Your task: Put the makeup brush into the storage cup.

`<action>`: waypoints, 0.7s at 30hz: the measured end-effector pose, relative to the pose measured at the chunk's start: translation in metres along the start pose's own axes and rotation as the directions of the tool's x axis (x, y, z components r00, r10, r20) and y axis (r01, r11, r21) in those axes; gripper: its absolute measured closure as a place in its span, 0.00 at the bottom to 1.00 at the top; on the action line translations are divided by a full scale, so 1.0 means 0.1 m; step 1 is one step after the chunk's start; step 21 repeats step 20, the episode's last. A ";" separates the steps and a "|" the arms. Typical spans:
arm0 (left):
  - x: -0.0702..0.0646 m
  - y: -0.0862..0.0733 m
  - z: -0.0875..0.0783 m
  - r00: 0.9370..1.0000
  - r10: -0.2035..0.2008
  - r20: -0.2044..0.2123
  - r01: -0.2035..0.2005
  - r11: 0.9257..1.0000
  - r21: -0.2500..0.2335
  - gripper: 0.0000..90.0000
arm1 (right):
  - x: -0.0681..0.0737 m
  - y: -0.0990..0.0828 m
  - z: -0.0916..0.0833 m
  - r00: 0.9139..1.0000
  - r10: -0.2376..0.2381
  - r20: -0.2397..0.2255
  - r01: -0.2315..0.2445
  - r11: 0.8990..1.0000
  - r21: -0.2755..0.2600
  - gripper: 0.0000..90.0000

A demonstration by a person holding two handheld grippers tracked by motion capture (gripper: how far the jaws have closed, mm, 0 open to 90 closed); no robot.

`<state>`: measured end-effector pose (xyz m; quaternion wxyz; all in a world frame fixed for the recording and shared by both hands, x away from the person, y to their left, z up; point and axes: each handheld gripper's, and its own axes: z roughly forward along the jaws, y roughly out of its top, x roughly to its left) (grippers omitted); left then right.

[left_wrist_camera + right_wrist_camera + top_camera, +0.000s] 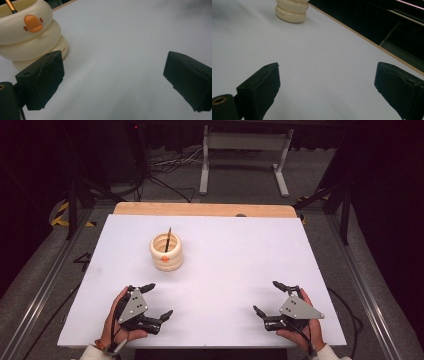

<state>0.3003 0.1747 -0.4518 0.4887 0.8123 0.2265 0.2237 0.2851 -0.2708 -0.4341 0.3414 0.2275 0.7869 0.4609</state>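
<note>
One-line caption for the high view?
Both open grippers, left and right, rest near a cream ringed holder with a pencil.

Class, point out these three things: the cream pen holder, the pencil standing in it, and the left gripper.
cream pen holder [167, 257], high view, on its front wall.
pencil [168, 239], high view, on its shaft above the rim.
left gripper [159, 300], high view, midway between its fingertips.

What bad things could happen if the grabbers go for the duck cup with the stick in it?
The thin dark pencil-like stick leans loosely in the cream ribbed duck-face holder, so a bump from the open left gripper might flip it out.

The holder stands free on the white table; a sideways push could probably slide or tip it.

The open right gripper is farther off, so reaching across may crowd the left one.
</note>
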 end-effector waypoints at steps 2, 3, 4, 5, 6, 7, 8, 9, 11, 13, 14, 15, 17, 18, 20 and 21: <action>0.01 0.00 0.00 1.000 0.001 -0.001 -0.001 1.000 0.004 0.05 | 0.00 0.00 0.00 1.000 -0.001 -0.001 0.001 1.000 0.002 0.08; 0.01 0.01 0.01 1.000 0.000 -0.004 0.000 1.000 0.000 0.05 | 0.00 -0.01 0.00 1.000 -0.002 0.000 0.002 1.000 0.003 0.08; 0.01 0.01 0.01 1.000 -0.004 -0.003 0.004 1.000 -0.002 0.05 | 0.00 -0.01 0.00 1.000 -0.004 0.004 0.004 1.000 0.006 0.08; 0.02 0.01 0.01 1.000 -0.005 -0.004 0.005 1.000 -0.002 0.05 | 0.00 -0.01 0.00 1.000 -0.004 0.008 0.004 1.000 0.005 0.08; 0.02 0.02 0.01 1.000 0.004 -0.007 -0.004 1.000 0.004 0.05 | 0.00 -0.01 0.00 1.000 0.000 0.009 0.000 1.000 0.003 0.08; 0.02 0.02 0.01 1.000 0.004 -0.007 -0.004 1.000 0.004 0.05 | 0.00 -0.01 0.00 1.000 0.000 0.009 0.000 1.000 0.003 0.08; 0.02 0.02 0.01 1.000 0.000 -0.006 0.000 1.000 0.005 0.05 | -0.01 -0.01 -0.01 1.000 -0.001 0.012 0.001 1.000 0.002 0.08; 0.02 0.02 0.01 1.000 -0.002 -0.007 0.002 1.000 0.003 0.05 | -0.01 -0.02 -0.02 1.000 0.002 0.014 -0.002 1.000 -0.001 0.08; 0.02 0.01 0.02 1.000 -0.007 -0.008 0.007 1.000 0.001 0.05 | -0.02 -0.02 -0.02 1.000 0.003 0.015 -0.003 1.000 -0.002 0.08; 0.03 0.01 0.01 1.000 -0.004 -0.009 0.004 1.000 0.002 0.05 | -0.02 -0.02 -0.03 1.000 0.006 0.015 -0.006 1.000 -0.003 0.08; 0.03 0.01 0.01 1.000 -0.005 -0.007 0.005 1.000 -0.002 0.05 | -0.02 -0.02 -0.03 1.000 0.003 0.017 -0.003 1.000 -0.003 0.08; 0.03 0.01 0.01 1.000 -0.006 -0.009 0.006 1.000 -0.002 0.05 | -0.02 -0.02 -0.02 1.000 0.004 0.016 -0.004 1.000 -0.003 0.08; 0.04 0.01 0.02 1.000 -0.008 -0.007 0.008 1.000 0.001 0.05 | -0.02 -0.02 -0.02 1.000 0.004 0.015 -0.004 1.000 -0.001 0.08; 0.04 0.01 0.02 1.000 -0.009 -0.008 0.009 1.000 0.001 0.05 | -0.02 -0.02 -0.02 1.000 0.005 0.015 -0.005 1.000 0.000 0.08; 0.04 0.01 0.02 1.000 -0.011 -0.008 0.011 1.000 0.001 0.05 | -0.02 -0.02 -0.02 1.000 0.008 0.017 -0.008 1.000 -0.003 0.08; 0.04 0.01 0.02 1.000 -0.011 -0.008 0.011 1.000 0.001 0.05 | -0.02 -0.02 -0.02 1.000 0.008 0.017 -0.008 1.000 -0.003 0.08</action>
